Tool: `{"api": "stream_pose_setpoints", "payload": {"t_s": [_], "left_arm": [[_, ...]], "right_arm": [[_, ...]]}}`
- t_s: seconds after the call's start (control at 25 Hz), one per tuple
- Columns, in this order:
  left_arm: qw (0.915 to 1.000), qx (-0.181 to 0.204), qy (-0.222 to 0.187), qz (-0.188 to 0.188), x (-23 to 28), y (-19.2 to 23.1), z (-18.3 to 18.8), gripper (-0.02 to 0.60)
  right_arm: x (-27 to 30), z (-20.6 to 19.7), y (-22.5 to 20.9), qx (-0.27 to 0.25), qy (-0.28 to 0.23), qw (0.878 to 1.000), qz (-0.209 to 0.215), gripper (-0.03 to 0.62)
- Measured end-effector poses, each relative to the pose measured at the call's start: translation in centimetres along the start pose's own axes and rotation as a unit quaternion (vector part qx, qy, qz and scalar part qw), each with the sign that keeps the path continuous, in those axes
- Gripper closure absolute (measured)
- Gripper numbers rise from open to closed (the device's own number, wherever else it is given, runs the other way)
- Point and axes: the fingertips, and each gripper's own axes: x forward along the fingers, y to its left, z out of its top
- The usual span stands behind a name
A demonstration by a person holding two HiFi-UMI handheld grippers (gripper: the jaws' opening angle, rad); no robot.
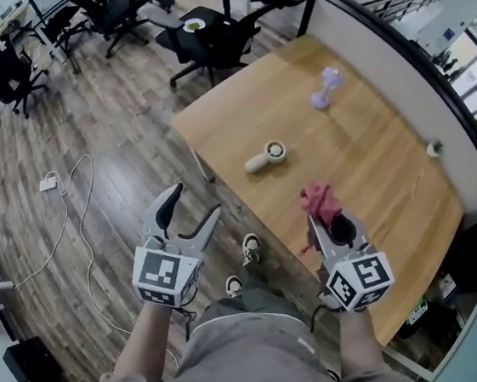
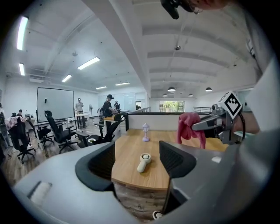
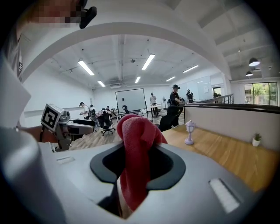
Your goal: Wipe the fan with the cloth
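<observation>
Fan (image 1: 266,156) lies flat on the counter (image 1: 371,153), its handle pointing toward the left gripper (image 1: 195,202), whose fingers gape wide and empty, lined up on it. Right gripper (image 1: 325,217), equally near, pinches the cloth (image 1: 318,200).

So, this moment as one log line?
left gripper open, empty | right gripper shut on red cloth | handheld fan on table, untouched
</observation>
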Motion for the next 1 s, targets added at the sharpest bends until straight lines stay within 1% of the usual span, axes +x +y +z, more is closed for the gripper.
{"api": "stream_pose_setpoints", "payload": {"t_s": [0.12,0.24,0.4,0.52,0.72,1.0], "left_arm": [[0.9997,0.003,0.019,-0.017,4.0,-0.1,-0.9,0.264],[0.9985,-0.004,0.042,-0.036,8.0,-0.2,-2.1,0.264],[0.9954,-0.011,0.076,-0.057,13.4,0.1,-3.9,0.264],[0.9925,-0.014,0.097,-0.072,17.3,0.0,-5.8,0.262],[0.9853,-0.012,0.137,-0.101,22.0,-0.2,-9.4,0.261],[0.9731,0.022,0.180,-0.142,26.1,-0.6,-13.2,0.250]], "right_arm": [[2.6,-0.5,-2.6,0.009,0.011,1.000,-0.002,0.467],[5.6,-1.3,-4.8,0.017,0.031,0.999,0.002,0.467],[9.9,-2.2,-7.8,0.024,0.054,0.998,0.012,0.467],[13.1,-3.3,-9.9,0.019,0.074,0.997,0.022,0.467],[18.1,-5.0,-12.1,0.009,0.106,0.994,0.039,0.467],[22.9,-7.3,-13.7,0.031,0.126,0.990,0.058,0.467]]}}
